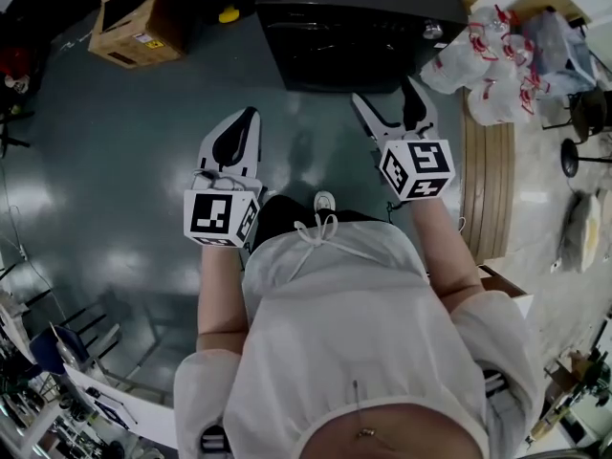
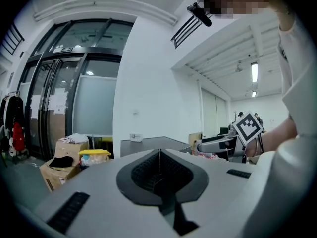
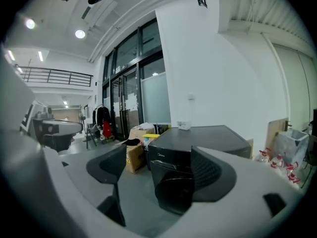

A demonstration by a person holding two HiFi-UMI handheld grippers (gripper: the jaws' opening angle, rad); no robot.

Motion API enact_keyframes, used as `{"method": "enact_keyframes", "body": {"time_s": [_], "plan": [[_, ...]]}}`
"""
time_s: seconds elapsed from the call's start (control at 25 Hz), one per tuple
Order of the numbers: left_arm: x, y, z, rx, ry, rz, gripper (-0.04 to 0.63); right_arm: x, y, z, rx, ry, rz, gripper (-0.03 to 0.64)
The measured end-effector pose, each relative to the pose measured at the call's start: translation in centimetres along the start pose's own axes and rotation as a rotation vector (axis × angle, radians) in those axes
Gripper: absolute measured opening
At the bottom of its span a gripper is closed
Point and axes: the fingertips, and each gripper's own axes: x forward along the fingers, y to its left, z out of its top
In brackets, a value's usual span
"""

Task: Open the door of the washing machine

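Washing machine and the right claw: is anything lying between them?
No. The right gripper view shows only bare floor between the open right gripper and the washing machine; the head view agrees.

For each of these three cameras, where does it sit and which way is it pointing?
Head view: on the head, looking steeply down; torso, forearms, left gripper, right gripper show.
Left gripper view: on the left gripper, looking past shut jaws toward glass doors; right gripper shows.
Right gripper view: on the right gripper, looking between open jaws at the washing machine.
Shared: head and right gripper views show the washing machine.
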Motion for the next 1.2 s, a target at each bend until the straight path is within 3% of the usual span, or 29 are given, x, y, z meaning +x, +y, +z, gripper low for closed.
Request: {"method": "enact_keyframes", "body": {"time_s": [0.24,0.52,0.72,0.96,1.2], "plan": [[5.5,3.7,-1.2,-0.018,0.023,-0.074,0.023,5.5,-0.7,-0.5,0.072,0.052,-0.033,0.402],[13.7,10.2,-3.2,-0.006,0.067,-0.248,0.023,13.6,-1.2,-3.4,0.146,0.152,-0.173,0.401],[18.2,14.5,-4.9,0.017,0.123,-0.399,0.023,18.3,-0.9,-7.7,0.226,0.250,-0.314,0.400],[23.2,18.6,-8.7,0.045,0.144,-0.521,0.023,24.7,-1.0,-14.1,0.328,0.347,-0.442,0.396],[25.5,21.2,-15.5,-0.004,0.301,-0.596,0.023,29.5,-0.5,-22.4,0.437,0.466,-0.564,0.387]]}}
